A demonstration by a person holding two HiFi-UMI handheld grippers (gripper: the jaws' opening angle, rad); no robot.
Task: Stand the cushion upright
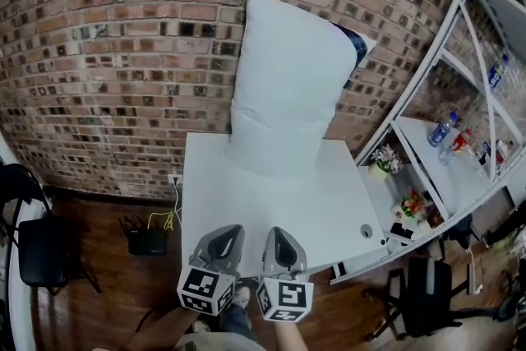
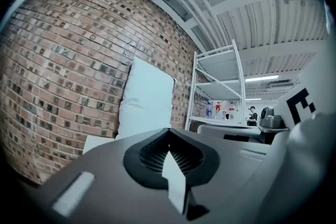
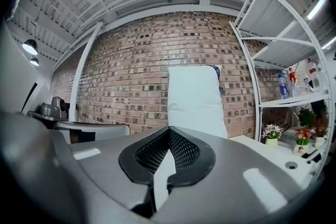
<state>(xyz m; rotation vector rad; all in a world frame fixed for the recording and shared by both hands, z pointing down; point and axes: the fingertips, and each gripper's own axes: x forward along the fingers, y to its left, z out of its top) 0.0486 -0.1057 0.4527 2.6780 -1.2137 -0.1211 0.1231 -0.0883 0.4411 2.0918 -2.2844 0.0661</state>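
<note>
Cushion: the white cushion [image 1: 288, 86] stands tall on its short end at the far edge of the table, its back against the brick wall.
Cushion detail: a dark blue patch peeks out at its upper right corner; I can't tell what it is.
Table: the white table [image 1: 246, 218] runs from the wall toward the near side, and apart from the cushion its top is bare, with a small round hole near its right corner.
Left gripper: the left gripper [image 1: 230, 233] hovers over the near edge of the table with its jaws pressed together and nothing between them. It's well apart from the cushion.
Left gripper view: the closed tips [image 2: 169, 139] point level, with the cushion [image 2: 146, 99] upright ahead, a little to the left.
Right gripper: the right gripper [image 1: 279, 234] sits just beside the left one. Its jaws are closed too, it's empty, and it's well short of the cushion.
Right gripper view: the closed tips [image 3: 169, 136] line up almost dead on the cushion [image 3: 194, 99], which rises straight up the wall.
Marker cubes: one on each gripper, at the near end, side by side.
Brick wall: the brick wall [image 1: 115, 45] fills the far side, left to right.
Shelf unit: a white shelf unit [image 1: 448, 62] stands right of the table, holding bottles [image 1: 441, 130] and small pots of flowers [image 1: 385, 159].
Floor: dark wood, with a black chair [image 1: 37, 251] at the left and a black box with yellow cables [image 1: 148, 238] near the wall.
</note>
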